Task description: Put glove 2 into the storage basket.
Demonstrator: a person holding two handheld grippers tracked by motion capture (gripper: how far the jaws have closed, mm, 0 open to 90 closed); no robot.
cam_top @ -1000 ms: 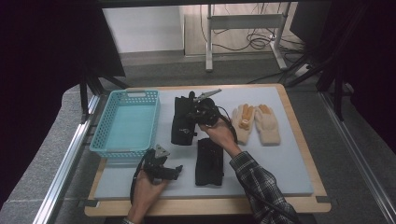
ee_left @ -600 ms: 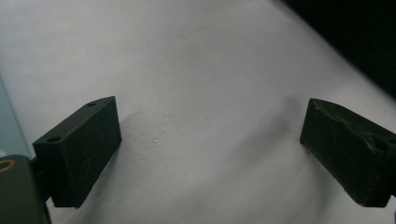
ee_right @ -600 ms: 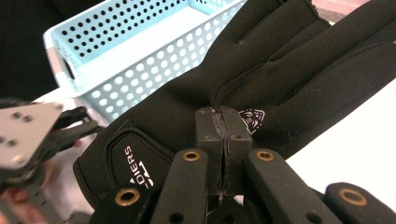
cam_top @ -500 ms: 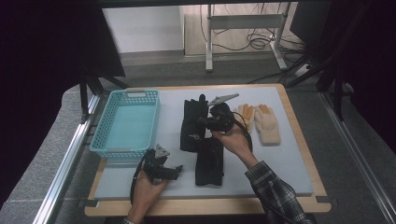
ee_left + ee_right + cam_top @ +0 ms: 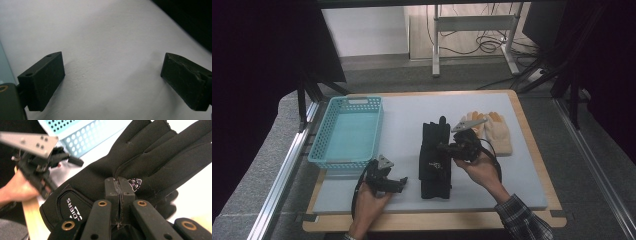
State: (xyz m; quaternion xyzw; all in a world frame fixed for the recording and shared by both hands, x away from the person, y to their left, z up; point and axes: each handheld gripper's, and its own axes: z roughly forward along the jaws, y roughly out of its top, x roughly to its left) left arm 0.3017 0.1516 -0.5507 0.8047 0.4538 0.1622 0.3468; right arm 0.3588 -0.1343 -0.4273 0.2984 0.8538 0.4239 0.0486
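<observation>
A black glove (image 5: 434, 145) (image 5: 140, 162) hangs from my right gripper (image 5: 444, 148) (image 5: 119, 185), whose jaws are shut on its fabric near the knuckle logo. It lies partly over a second black glove (image 5: 435, 187) on the white mat (image 5: 402, 115). My left gripper (image 5: 401, 183) (image 5: 112, 80) rests low over the mat at the front left, jaws wide open with nothing between them. In the right gripper view the left gripper (image 5: 42, 160) shows farther off, held in a hand.
A light blue basket (image 5: 347, 131) (image 5: 82, 135) stands at the left of the mat. A pair of cream gloves (image 5: 493, 131) lies to the right of the black ones. A wooden board edge (image 5: 437, 220) frames the mat.
My right gripper has carried the black glove to the right and toward the person, bringing it over the second black glove. The left gripper has stayed put.
</observation>
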